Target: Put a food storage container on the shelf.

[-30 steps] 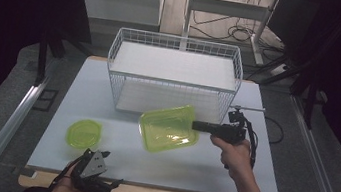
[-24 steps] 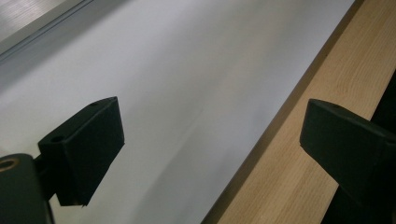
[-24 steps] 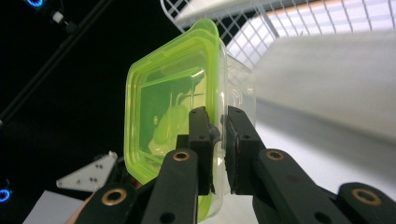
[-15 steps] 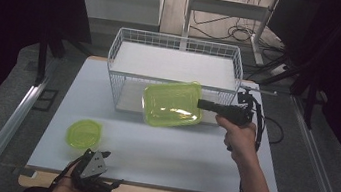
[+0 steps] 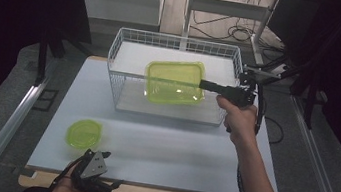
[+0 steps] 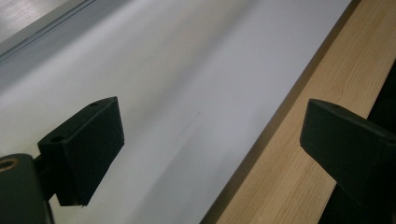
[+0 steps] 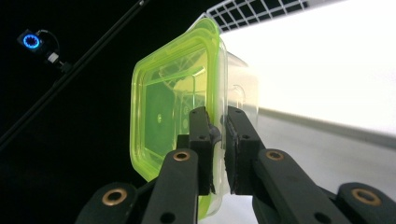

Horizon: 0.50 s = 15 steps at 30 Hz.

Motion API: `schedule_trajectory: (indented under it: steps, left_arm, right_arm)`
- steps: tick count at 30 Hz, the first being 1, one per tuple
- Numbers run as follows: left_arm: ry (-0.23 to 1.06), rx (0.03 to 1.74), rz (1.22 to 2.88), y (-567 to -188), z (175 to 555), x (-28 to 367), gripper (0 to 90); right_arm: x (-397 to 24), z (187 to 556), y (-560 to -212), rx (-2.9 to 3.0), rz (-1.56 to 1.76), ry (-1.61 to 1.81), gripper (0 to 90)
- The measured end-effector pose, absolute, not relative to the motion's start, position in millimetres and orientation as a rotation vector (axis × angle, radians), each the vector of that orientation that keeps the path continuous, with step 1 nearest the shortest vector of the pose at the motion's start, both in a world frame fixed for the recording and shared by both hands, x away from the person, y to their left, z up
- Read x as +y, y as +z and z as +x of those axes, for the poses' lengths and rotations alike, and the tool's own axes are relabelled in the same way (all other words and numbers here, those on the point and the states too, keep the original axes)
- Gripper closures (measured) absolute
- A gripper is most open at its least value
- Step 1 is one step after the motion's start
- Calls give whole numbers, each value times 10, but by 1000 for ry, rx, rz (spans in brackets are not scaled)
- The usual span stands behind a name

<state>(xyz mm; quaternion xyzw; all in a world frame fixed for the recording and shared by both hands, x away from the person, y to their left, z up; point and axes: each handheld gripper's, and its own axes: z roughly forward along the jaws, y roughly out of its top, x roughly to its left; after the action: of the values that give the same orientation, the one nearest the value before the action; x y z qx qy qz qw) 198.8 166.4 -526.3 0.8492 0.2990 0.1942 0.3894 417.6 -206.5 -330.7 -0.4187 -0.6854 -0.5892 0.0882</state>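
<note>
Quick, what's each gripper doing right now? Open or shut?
Left gripper: open, holding nothing, low over the table's near edge.
Right gripper: shut on the rim of the green container, held up at the wire basket.

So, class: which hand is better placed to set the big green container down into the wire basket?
The right. Its gripper already grips the green container by its rim, over the wire basket. The left gripper rests open at the table's near edge.
</note>
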Motion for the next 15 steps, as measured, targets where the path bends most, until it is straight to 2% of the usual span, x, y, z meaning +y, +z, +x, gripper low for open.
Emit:
schedule_trajectory:
  steps: [15]
  left_arm:
    - [498, 750, 2166, -5262, 1981, 1659, 62]
  right_arm:
    - [-1882, 4508, -3127, -2033, -1386, -1800, 824]
